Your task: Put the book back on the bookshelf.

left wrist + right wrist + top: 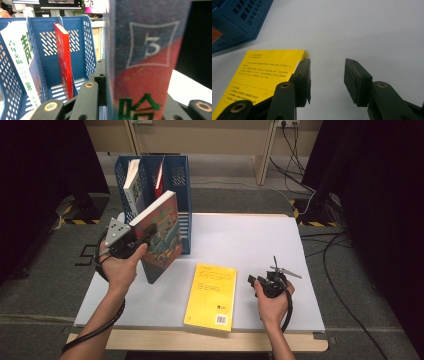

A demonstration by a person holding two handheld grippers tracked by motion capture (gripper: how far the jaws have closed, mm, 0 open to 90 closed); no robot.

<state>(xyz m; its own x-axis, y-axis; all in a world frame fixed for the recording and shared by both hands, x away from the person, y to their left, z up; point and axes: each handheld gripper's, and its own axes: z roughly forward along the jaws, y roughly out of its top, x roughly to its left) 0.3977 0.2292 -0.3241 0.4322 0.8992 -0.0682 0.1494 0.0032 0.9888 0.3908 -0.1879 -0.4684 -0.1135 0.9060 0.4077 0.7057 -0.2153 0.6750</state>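
Blue file rack point(176, 180) at table's point(240, 240) back-left, three slots: white book point(132, 185) in the left one, red book point(159, 176) in the middle, right slot free. Left gripper point(131, 241) clamped on red-blue book point(161, 236), held upright off the table just in front of rack. Yellow book point(211, 296) flat mid-table. Right gripper point(261, 282) just beside it, jaws wide apart, empty. Four books total.

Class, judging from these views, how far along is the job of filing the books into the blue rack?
Done: a white book and a thin red book stand in the blue plastic file rack. In hand: the left gripper holds a red-and-blue paperback upright beside the rack. Left: the yellow book lies flat on the white table, by the open right gripper.
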